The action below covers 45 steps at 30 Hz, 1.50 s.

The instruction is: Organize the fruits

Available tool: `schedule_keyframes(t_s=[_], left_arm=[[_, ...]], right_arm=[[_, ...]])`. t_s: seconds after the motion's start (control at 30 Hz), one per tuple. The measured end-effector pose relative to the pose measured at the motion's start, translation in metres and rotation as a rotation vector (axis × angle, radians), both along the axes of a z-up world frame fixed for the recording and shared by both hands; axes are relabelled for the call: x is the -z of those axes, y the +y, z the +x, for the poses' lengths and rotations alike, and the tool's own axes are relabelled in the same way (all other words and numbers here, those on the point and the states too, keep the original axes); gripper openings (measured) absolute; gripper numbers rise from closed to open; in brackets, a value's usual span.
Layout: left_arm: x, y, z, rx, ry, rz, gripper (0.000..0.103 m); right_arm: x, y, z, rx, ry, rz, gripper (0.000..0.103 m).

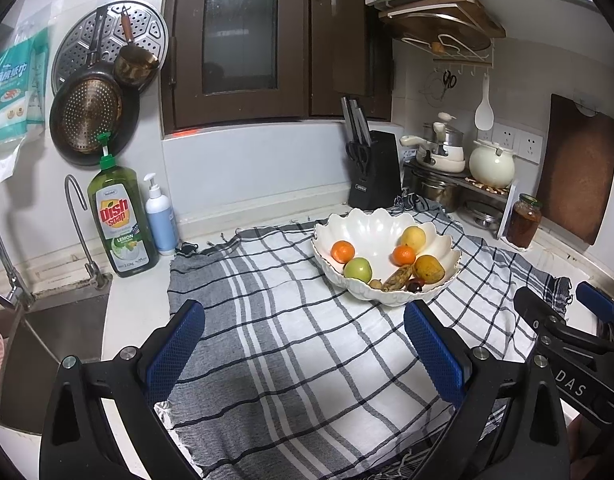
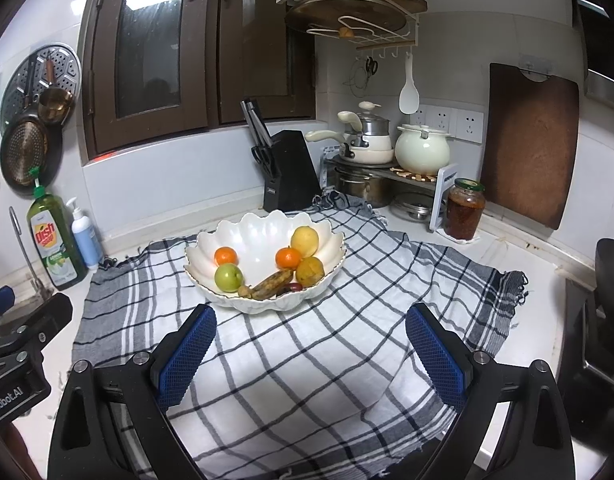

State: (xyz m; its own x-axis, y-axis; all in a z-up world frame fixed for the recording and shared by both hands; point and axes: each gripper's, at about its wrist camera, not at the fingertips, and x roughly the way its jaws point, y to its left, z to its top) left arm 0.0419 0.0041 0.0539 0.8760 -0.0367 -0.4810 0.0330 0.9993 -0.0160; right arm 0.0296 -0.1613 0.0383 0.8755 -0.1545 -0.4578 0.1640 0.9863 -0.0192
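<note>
bare cloth (image 2: 307, 380) before bowl (image 2: 331, 246)

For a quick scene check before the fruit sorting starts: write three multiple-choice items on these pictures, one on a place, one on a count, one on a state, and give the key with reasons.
1. Where does the white bowl stand?
A. in the sink
B. on the checked cloth
C. on the pot rack

2. How many small orange fruits lie in the bowl?
A. two
B. four
C. none

3. How is the right gripper?
A. shut on the green apple
B. shut on nothing
C. open, holding nothing

Key: 1 B, the cloth lies under and around the bowl. 2 A, one sits near the green apple, the other by the yellow fruit. 3 C, its blue pads stand wide apart over bare cloth.
</note>
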Motion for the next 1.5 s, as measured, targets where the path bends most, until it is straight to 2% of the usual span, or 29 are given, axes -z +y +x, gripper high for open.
schedule_keyframes(t_s=[1.5], left_arm=[[0.0046, 0.0021, 0.0014, -0.002, 0.017, -0.005, 0.101]], right_arm=[[-0.0001, -0.0008, -0.001, 0.0, -0.002, 0.004, 0.096]])
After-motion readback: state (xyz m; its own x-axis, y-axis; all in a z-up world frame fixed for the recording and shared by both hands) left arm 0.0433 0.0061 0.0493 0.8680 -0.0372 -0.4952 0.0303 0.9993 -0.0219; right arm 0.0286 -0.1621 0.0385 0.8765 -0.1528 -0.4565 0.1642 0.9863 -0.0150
